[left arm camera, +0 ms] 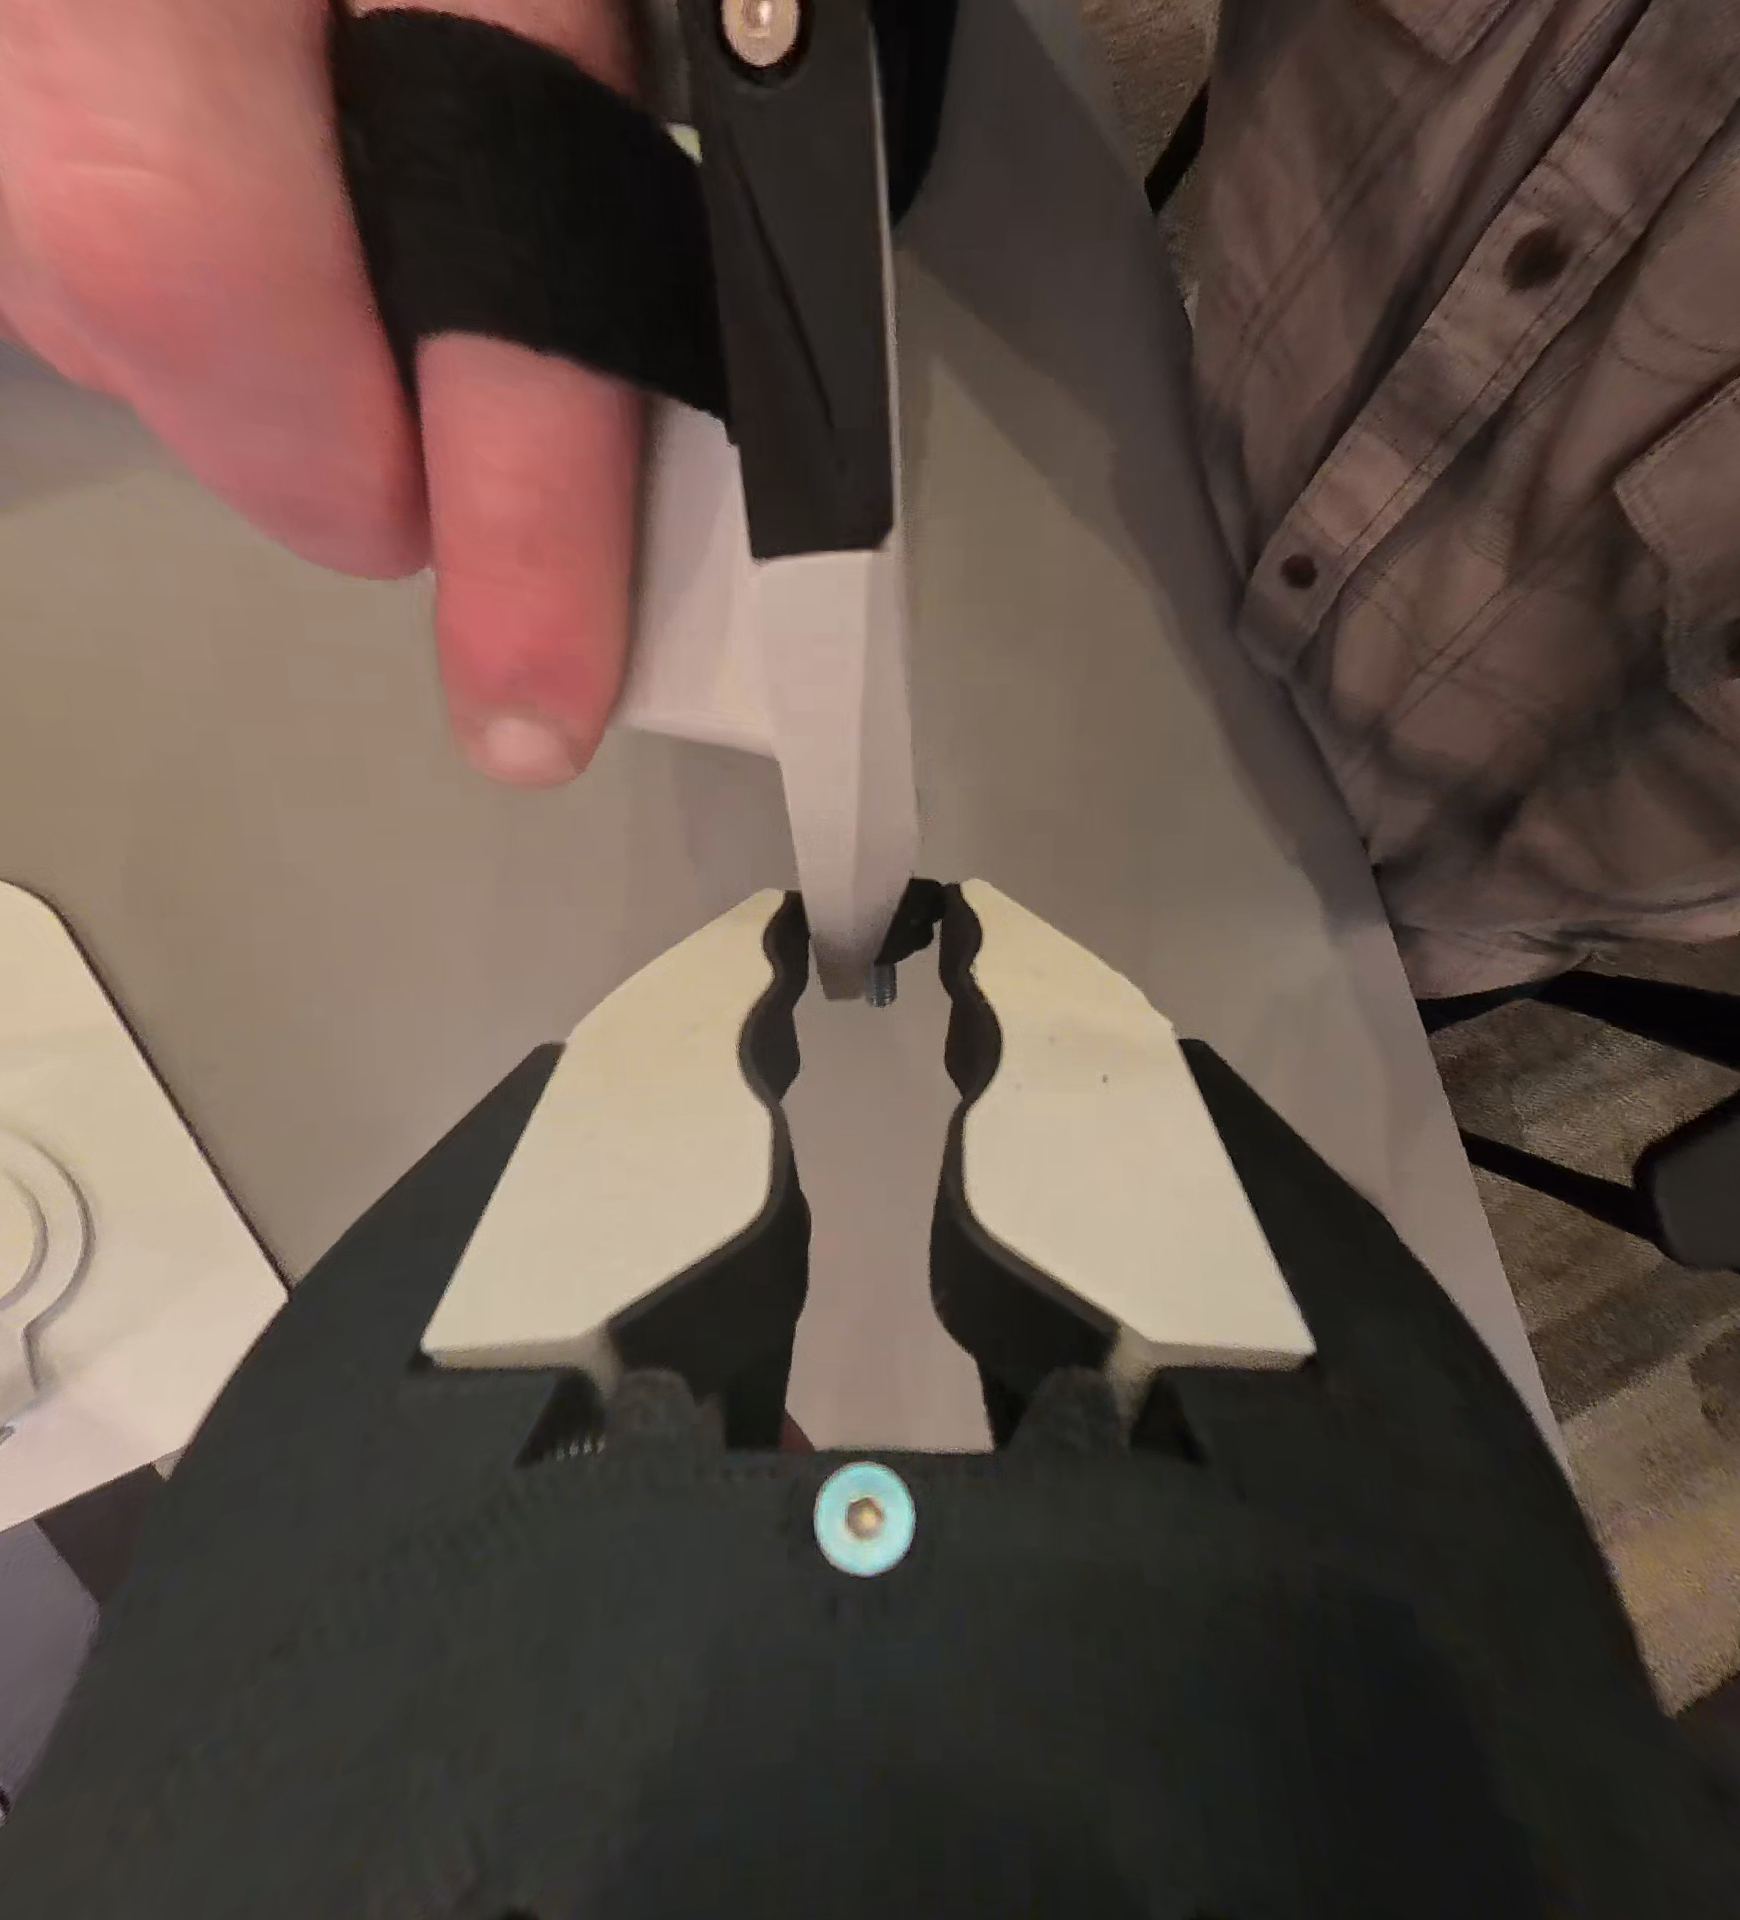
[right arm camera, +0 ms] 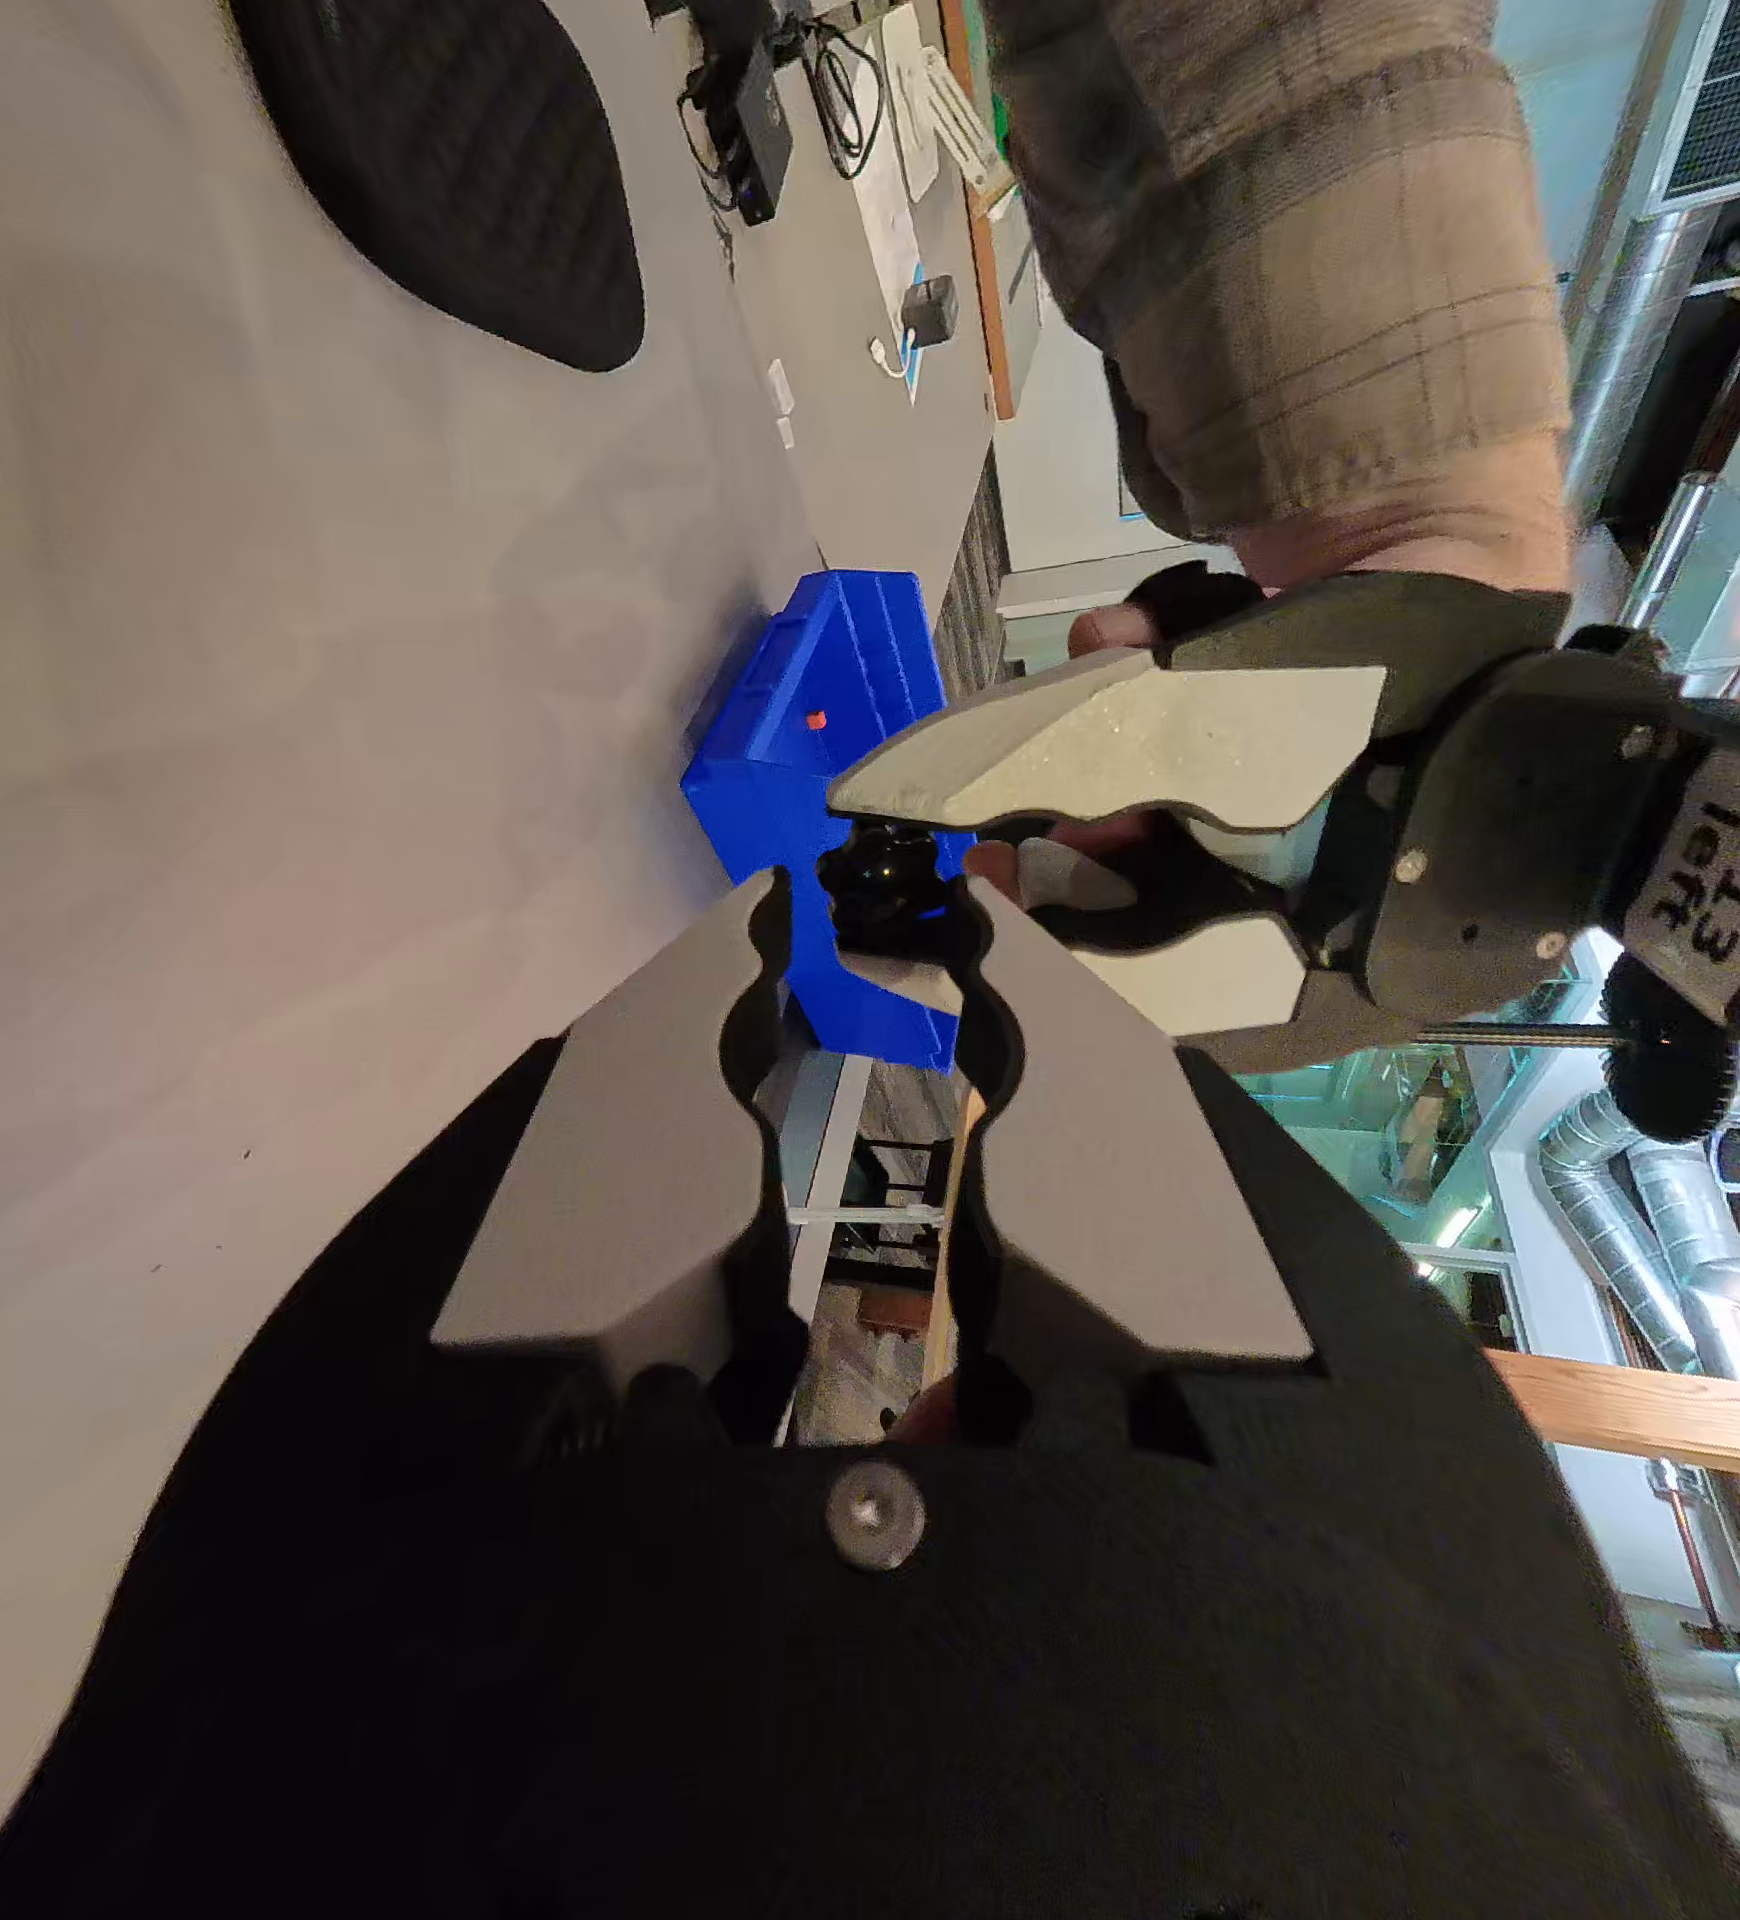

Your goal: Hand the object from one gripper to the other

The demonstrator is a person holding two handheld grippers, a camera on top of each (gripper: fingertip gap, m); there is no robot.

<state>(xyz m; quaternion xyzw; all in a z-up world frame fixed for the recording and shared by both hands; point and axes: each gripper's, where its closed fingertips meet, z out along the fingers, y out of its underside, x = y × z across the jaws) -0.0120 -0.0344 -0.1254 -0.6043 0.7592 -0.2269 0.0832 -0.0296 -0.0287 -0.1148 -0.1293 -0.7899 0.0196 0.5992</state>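
Note:
The object is a small black knob (left arm camera: 916, 914) with a short threaded stud (left arm camera: 877, 997). In the left wrist view it sits between the tips of my left gripper (left arm camera: 876, 909), which is closed on it. The right gripper's white finger (left arm camera: 845, 831) comes down from above and covers part of the knob. In the right wrist view the knob (right arm camera: 876, 868) is between the tips of my right gripper (right arm camera: 871, 896), closed around it. The left gripper's upper finger (right arm camera: 949, 779) and lower finger (right arm camera: 913, 982) clamp it from the right. Both grippers are above the table.
A grey table (left arm camera: 222, 831) lies below, its edge running down the right side. A white plate with a round part (left arm camera: 14, 1195) lies at the left. A blue bin (right arm camera: 845, 665) stands at the table's far edge. A person's plaid shirt (left arm camera: 1520, 520) is close by. The grippers are tip to tip, or close to it.

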